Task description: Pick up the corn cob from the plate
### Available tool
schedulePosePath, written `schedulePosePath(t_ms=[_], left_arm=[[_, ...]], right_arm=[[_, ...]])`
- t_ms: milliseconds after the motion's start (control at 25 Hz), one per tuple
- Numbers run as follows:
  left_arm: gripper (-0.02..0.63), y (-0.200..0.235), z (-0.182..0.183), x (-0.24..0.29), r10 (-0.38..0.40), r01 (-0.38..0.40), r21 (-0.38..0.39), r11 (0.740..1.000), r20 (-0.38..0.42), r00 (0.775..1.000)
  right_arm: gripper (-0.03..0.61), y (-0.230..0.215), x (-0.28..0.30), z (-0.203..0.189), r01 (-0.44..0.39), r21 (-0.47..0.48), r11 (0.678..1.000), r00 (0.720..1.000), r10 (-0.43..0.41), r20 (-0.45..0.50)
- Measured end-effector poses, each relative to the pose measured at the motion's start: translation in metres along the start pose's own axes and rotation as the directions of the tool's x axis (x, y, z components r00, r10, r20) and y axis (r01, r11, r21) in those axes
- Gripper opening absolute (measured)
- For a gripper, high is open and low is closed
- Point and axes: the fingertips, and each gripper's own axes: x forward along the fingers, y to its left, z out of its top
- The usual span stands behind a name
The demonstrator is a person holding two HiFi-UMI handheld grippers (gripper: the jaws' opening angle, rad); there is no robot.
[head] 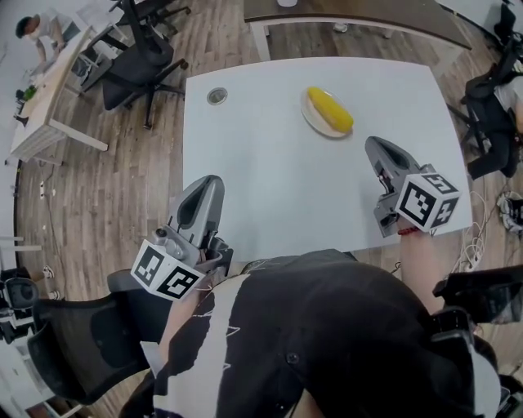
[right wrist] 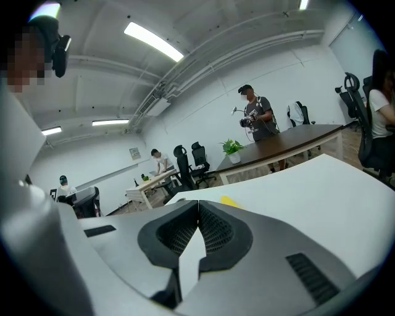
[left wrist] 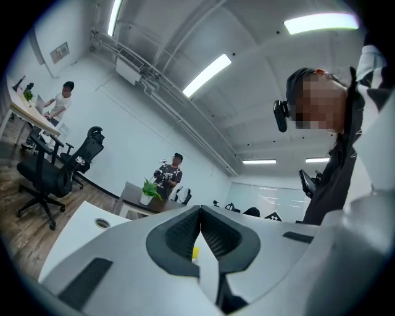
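Observation:
A yellow corn cob (head: 330, 110) lies on a small white plate (head: 308, 112) toward the far side of the white table (head: 270, 180). My right gripper (head: 374, 145) hovers over the table's right part, nearer me than the plate, and its jaws are shut with nothing in them. At the table's near left edge is my left gripper (head: 206, 186), also shut and holding nothing. In the right gripper view the corn cob (right wrist: 229, 201) peeks over the shut jaws (right wrist: 198, 205). A sliver of the corn cob (left wrist: 195, 252) shows behind the left gripper (left wrist: 199, 211).
A round cable hole (head: 216, 95) sits in the table's far left corner. A dark wooden desk (head: 359, 16) stands beyond the table. Black office chairs (head: 135, 61) stand to the left, another chair (head: 490, 122) to the right. People stand and sit further off.

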Motion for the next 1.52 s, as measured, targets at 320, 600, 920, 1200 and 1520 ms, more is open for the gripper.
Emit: schedulePosePath(t_ms=[320,600,920,1200,1520], left_arm=[[0.015,0.035,-0.013,-0.02,0.023,-0.022,0.034,0.999,-0.031,0.999],[0.015,0.05,-0.023,-0.029,0.107,-0.109,-0.043,0.993,-0.029,0.994],[0.015,0.043,-0.031,-0.034,0.21,-0.211,-0.06,0.976,-0.025,0.977],[0.015,0.036,-0.032,-0.057,0.357,-0.358,-0.047,0.933,-0.017,0.934],[0.015,0.019,-0.028,-0.074,0.46,-0.459,-0.057,0.887,0.008,0.888]], right_arm=[[0.015,-0.002,0.034,-0.007,0.037,-0.006,0.999,0.999,-0.037,-0.035],[0.015,-0.015,0.066,-0.007,0.038,-0.121,0.992,0.989,-0.054,-0.134],[0.015,-0.04,0.102,0.007,0.005,-0.296,0.955,0.983,-0.059,-0.175],[0.017,-0.065,0.129,0.008,-0.017,-0.305,0.952,0.986,-0.035,-0.163],[0.206,-0.073,0.151,-0.008,-0.096,-0.266,0.959,0.979,0.043,-0.198]])
